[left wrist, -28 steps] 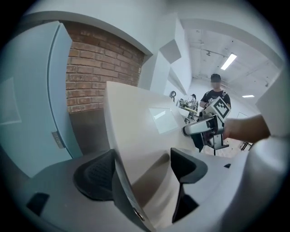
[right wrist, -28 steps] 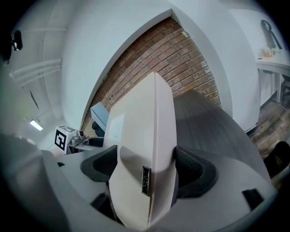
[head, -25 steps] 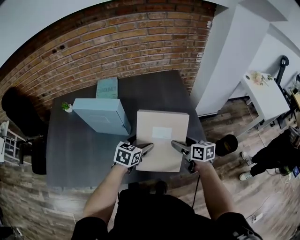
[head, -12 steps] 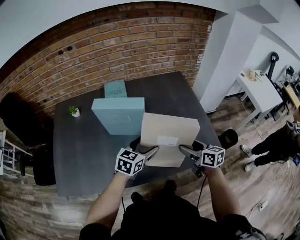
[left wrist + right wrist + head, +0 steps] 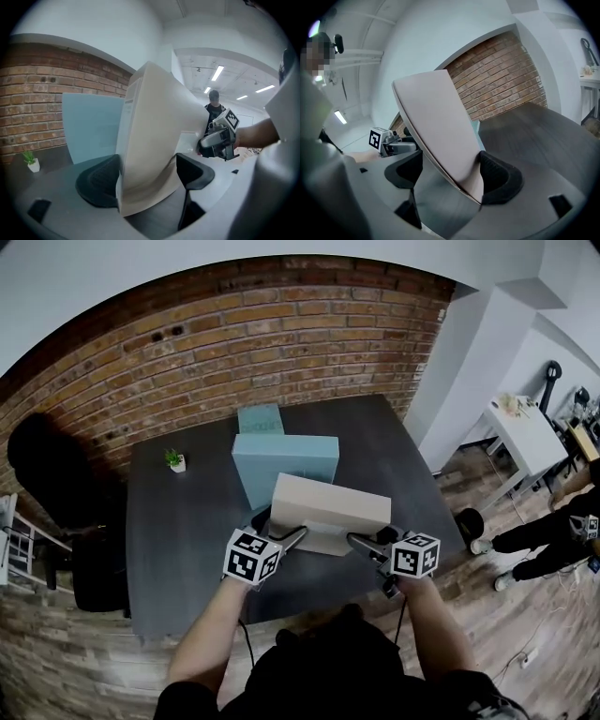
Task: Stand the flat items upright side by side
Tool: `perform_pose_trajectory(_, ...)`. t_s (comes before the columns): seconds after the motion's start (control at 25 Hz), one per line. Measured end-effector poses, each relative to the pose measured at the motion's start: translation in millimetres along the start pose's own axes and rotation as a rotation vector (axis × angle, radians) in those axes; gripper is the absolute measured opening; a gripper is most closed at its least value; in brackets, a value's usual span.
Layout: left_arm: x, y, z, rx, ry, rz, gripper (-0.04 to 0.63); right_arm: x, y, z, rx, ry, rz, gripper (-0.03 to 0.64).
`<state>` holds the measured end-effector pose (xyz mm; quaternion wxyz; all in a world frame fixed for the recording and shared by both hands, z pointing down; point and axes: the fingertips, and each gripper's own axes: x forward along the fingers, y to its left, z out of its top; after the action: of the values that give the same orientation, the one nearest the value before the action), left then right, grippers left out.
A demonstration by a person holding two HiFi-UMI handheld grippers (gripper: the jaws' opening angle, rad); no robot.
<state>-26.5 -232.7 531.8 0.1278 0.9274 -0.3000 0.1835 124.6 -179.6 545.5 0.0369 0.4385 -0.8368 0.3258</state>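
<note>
**A:** Where is the beige box (image 5: pixel 330 507), and which way does it face?

**B:** It is over the near half of the dark table (image 5: pixel 187 549), tipped up close to upright. Its long axis runs left to right across the person. The broad face with the white label is turned toward the person, and 1 long narrow side faces up.

**A:** What is around it?

**B:** Just behind it a blue box (image 5: pixel 281 457) stands upright, also broadside to the person. I cannot tell whether the 2 touch. A smaller teal box (image 5: pixel 260 419) stands behind that, near the brick wall (image 5: pixel 234 343). A tiny potted plant (image 5: pixel 174 460) sits well to the left. Open tabletop stretches to the left of the boxes, and to the right as far as the table's edge.

**A:** And the grippers?

**B:** The left gripper (image 5: pixel 286 535) is clamped on the beige box's lower left corner and the right gripper (image 5: pixel 361 543) on its lower right corner. Each has the box's thickness between its jaws. The box rises from both, leaning. I cannot tell whether its bottom edge rests on the table.
</note>
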Motion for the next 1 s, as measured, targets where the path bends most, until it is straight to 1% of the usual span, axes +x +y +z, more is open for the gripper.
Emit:
perform_pose_trajectory(0.16,-7.5,27.8,-1.4,-0.014,0.002,0.033,0.4,26.4,8.9,7.2,0.002,0.009,0.031,0.38)
perform_pose_trajectory(0.28,-11.2,48.4,-0.1,-0.02,-0.008,0.064,0.4,47.2,11.3,18.2,-0.029,0.024,0.064,0.38)
perform_pose_trajectory(0.4,-13.6,62.3,-1.9,-0.033,-0.023,0.086,0.4,62.9,12.1,26.5,-0.063,0.048,0.095,0.38)
perform_pose_trajectory(0.6,-15.0,82.0,-11.4,-0.072,-0.025,0.114,0.4,81.4,15.7,33.7,-0.079,0.072,0.132,0.38)
perform_pose_trajectory(0.76,-15.4,91.6,-20.8,-0.064,0.003,0.13,0.4,89.6,17.9,35.6,-0.103,0.088,0.144,0.38)
perform_pose_trajectory(0.84,-15.2,95.0,-25.3,-0.06,0.016,0.14,0.398,92.9,17.4,34.2,-0.129,0.101,0.137,0.378)
perform_pose_trajectory(1.0,-12.5,98.9,-23.6,-0.067,0.015,0.153,0.396,96.1,15.2,38.5,-0.172,0.11,0.113,0.364)
